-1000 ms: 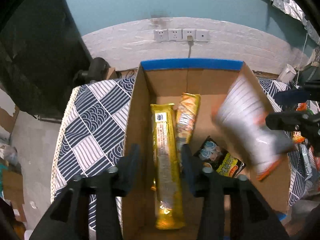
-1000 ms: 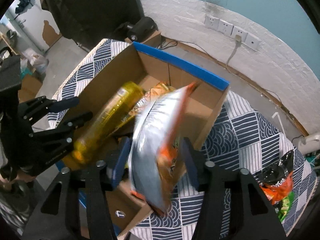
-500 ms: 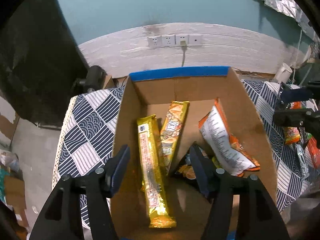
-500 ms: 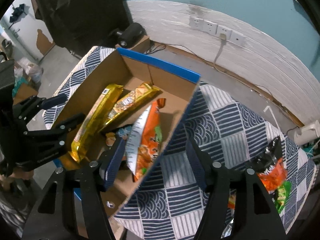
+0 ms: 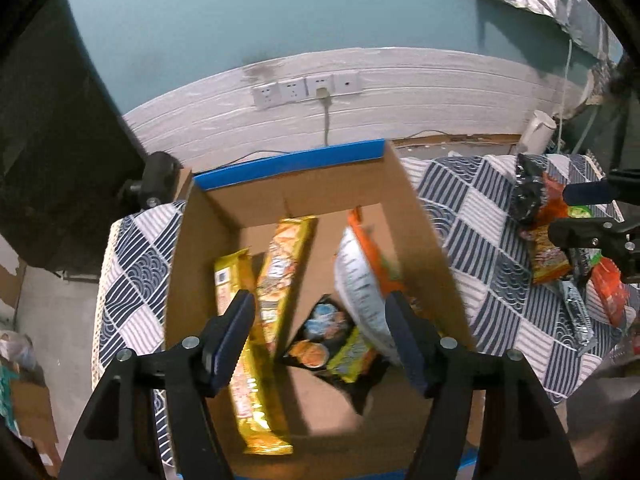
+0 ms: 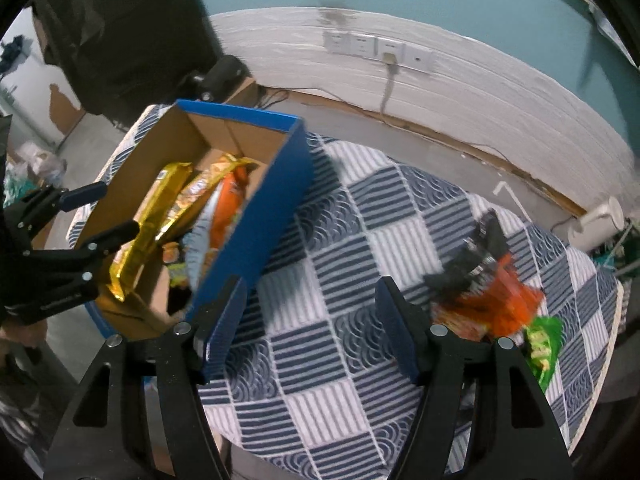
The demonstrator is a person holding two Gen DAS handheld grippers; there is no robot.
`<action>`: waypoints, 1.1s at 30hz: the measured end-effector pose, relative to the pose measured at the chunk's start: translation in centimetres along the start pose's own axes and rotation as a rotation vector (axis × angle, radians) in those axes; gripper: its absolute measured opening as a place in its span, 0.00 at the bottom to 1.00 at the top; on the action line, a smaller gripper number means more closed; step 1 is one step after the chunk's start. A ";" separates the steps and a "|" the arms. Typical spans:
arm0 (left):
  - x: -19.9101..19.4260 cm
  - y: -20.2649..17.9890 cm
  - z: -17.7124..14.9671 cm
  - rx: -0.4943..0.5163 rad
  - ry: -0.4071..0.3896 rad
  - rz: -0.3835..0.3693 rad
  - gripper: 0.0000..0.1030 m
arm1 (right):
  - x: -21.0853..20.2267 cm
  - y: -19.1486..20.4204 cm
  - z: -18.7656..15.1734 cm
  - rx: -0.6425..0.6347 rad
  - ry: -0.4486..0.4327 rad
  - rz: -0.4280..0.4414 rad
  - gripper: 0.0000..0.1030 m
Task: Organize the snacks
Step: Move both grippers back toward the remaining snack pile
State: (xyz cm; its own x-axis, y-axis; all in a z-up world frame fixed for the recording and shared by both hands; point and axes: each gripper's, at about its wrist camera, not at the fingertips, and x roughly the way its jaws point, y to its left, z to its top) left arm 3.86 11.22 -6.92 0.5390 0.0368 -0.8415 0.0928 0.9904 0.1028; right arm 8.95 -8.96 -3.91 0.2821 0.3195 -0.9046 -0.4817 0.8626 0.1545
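A cardboard box [image 5: 424, 236] with blue edges stands on the checked cloth and also shows in the right wrist view [image 6: 256, 216]. In it lie a long gold pack [image 5: 248, 364], an orange-gold pack [image 5: 280, 264], a silver and orange bag [image 5: 364, 280] and a dark pack [image 5: 324, 332]. My left gripper [image 5: 320, 336] is open and empty above the box. My right gripper [image 6: 312, 324] is open and empty over the cloth, right of the box. A pile of loose snack bags [image 6: 492, 292] lies on the cloth to its right and also shows in the left wrist view [image 5: 552, 248].
The checked cloth [image 6: 360, 240] covers the table, which ends near the wall. A white wall strip with sockets [image 5: 308, 88] runs behind. A black object [image 5: 156, 176] sits at the box's far left corner. A white roll [image 6: 596, 224] stands at the far right.
The silver and orange bag has left my right gripper and dropped into the box. My right gripper has moved right, away from the box toward the loose bags. My left gripper stayed open.
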 end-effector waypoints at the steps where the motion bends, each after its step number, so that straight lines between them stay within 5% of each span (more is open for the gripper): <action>1: -0.1 -0.5 0.1 0.008 -0.001 -0.003 0.67 | -0.1 -0.5 -0.3 0.008 -0.002 -0.002 0.66; 33: 0.4 -17.9 3.1 0.247 0.055 -0.121 0.78 | -4.2 -17.1 -10.5 0.264 -0.023 -0.105 0.68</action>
State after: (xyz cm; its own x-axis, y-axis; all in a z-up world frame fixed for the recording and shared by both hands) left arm 5.03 -6.94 -7.46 0.4661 -0.0661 -0.8823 0.3590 0.9256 0.1203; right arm 7.33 -29.15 -6.94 0.3394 0.2296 -0.9122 -0.2171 0.9627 0.1615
